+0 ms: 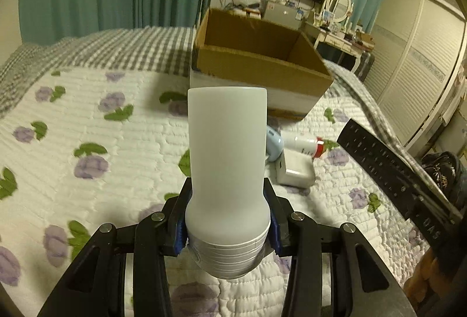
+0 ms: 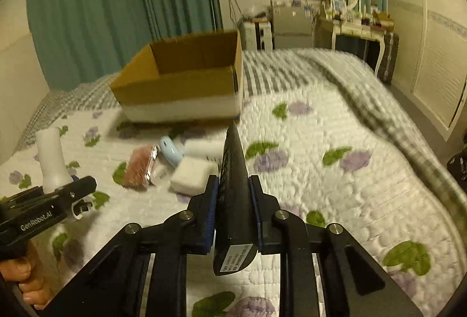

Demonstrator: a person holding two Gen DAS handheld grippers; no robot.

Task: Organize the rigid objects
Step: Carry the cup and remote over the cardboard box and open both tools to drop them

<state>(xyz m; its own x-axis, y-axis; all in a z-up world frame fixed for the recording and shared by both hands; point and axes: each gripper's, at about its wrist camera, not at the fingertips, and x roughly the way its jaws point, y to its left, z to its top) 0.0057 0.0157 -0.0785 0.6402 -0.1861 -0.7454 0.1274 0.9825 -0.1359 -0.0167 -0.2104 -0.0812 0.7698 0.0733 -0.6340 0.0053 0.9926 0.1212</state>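
Between the pads of the left claw (image 1: 227,217), a white bottle (image 1: 227,142) is sitting clamped at its neck, its long axis pointing away toward the cardboard box (image 1: 262,60) on the bed (image 1: 87,118). The right claw (image 2: 233,194) is gripping a black remote (image 2: 233,171) edge-on, tip toward the box; its buttons are blurring.

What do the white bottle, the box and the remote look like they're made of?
White bottle: probably frosted plastic, matte and evenly milky, with a ridged silvery cap; frosted glass is possible. Box: corrugated cardboard, dull brown inside, with a white band around the lower outside. Remote: black plastic by its look, slightly glossy, with rows of small buttons and a printed label on its end.
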